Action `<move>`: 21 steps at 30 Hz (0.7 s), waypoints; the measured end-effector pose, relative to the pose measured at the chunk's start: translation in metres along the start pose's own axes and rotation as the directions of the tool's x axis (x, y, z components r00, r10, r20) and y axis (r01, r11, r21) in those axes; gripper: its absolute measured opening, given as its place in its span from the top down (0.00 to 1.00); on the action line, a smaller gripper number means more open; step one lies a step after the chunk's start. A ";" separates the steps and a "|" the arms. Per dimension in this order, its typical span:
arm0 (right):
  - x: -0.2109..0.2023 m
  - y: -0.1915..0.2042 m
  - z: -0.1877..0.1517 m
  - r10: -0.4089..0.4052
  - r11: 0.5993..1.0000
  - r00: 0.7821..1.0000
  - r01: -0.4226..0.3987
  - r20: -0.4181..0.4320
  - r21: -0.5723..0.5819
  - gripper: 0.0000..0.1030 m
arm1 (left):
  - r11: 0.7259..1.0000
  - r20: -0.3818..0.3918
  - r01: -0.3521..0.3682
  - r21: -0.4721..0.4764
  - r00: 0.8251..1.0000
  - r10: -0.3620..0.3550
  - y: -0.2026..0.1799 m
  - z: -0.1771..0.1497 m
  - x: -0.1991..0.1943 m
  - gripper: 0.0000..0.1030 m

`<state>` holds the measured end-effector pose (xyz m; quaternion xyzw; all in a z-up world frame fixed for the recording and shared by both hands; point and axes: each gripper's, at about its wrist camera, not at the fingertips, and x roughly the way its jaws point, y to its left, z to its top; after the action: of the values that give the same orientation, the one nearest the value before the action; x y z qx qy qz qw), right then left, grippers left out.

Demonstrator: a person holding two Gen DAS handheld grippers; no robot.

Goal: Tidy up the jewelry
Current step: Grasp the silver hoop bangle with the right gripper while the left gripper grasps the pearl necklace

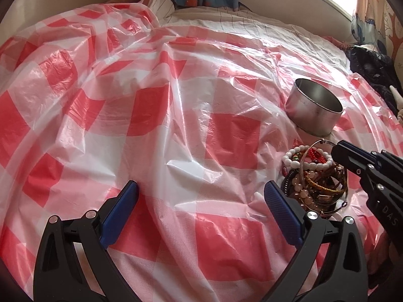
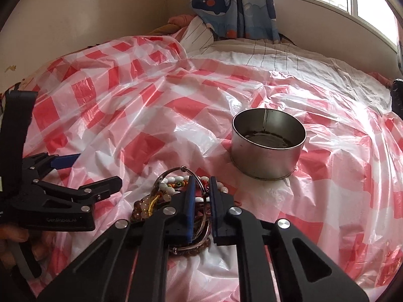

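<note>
A heap of bracelets (image 1: 314,176) lies on the red-and-white checked plastic sheet (image 1: 151,125); it also shows in the right wrist view (image 2: 166,196). It holds white, amber and red bead strands and a thin silver bangle (image 2: 199,183). A round metal tin (image 2: 268,146) stands open and upright just beyond the heap, also in the left wrist view (image 1: 313,110). My right gripper (image 2: 201,183) sits over the heap, jaws narrowed around the bangle with a small gap. My left gripper (image 1: 199,188) is wide open and empty, left of the heap.
The sheet covers a bed with a striped quilt (image 2: 264,52) at the far side. A whale-print curtain (image 2: 231,2) hangs by the window. Dark clothing (image 1: 372,70) lies at the right edge of the bed.
</note>
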<state>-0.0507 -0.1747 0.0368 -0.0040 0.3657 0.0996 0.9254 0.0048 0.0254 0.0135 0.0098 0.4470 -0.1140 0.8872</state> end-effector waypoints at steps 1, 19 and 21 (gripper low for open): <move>-0.005 -0.003 -0.001 0.010 1.000 1.000 -0.011 0.009 0.019 0.92 | 1.000 0.005 0.007 0.008 1.000 -0.007 -0.001 0.000 -0.001 0.07; -0.047 -0.091 -0.049 -0.033 0.919 0.999 0.040 -0.023 0.392 0.92 | 0.898 0.032 0.252 0.361 0.959 -0.282 -0.082 0.011 -0.019 0.23; -0.046 -0.094 -0.051 -0.033 0.914 0.999 0.042 -0.030 0.404 0.92 | 0.879 0.012 0.248 0.407 0.961 -0.277 -0.088 0.017 -0.012 0.32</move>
<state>-0.1004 -0.2796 0.0239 0.1790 0.3888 0.0041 0.9038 -0.0075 -0.0600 0.0407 0.1271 0.3799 -0.3228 0.8575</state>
